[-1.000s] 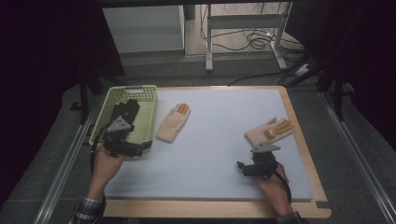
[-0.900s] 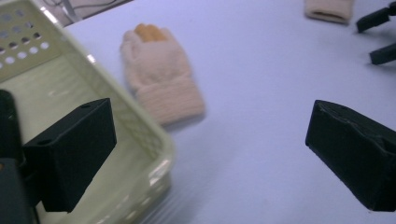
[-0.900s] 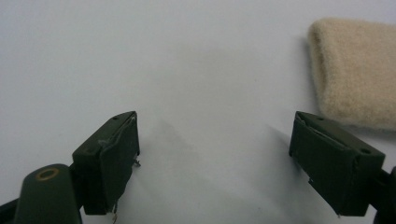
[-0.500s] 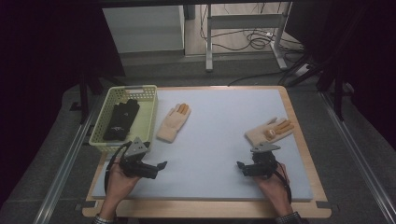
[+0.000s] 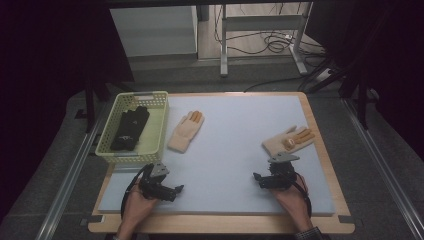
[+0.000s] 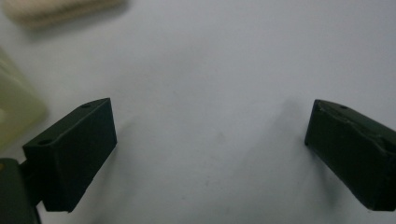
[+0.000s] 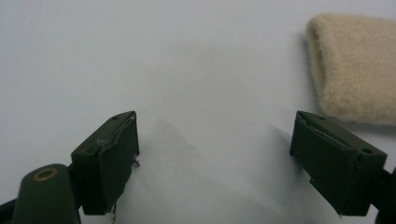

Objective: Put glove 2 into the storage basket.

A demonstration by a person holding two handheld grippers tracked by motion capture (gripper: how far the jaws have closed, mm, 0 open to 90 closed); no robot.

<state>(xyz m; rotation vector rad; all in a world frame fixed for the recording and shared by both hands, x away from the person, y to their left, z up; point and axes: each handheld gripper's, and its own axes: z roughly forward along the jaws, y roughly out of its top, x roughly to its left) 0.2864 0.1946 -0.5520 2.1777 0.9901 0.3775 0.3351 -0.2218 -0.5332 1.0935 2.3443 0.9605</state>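
Two cream gloves with orange fingertips lie on the pale blue mat (image 5: 235,150): one glove (image 5: 186,131) beside the basket, the other glove (image 5: 288,140) at the right. A black glove (image 5: 130,128) lies inside the pale green basket (image 5: 159,131) at the left. My left gripper (image 5: 176,190) rests low on the mat's front left, open, nothing between its jaws (image 6: 210,140). My right gripper (image 5: 257,177) rests at the front right, open and empty (image 7: 215,140), just in front of the right glove, whose cuff (image 7: 355,65) lies beyond its right jaw.
A wooden frame (image 5: 220,225) borders the mat. Metal rails (image 5: 70,175) run along both sides of the table. Behind the table stand a white cabinet (image 5: 155,30) and a metal stand with cables (image 5: 260,35) on the floor.
My left gripper has come out of the basket, leaving the black glove inside, and has moved down to the mat's front left. The right gripper has stayed put.
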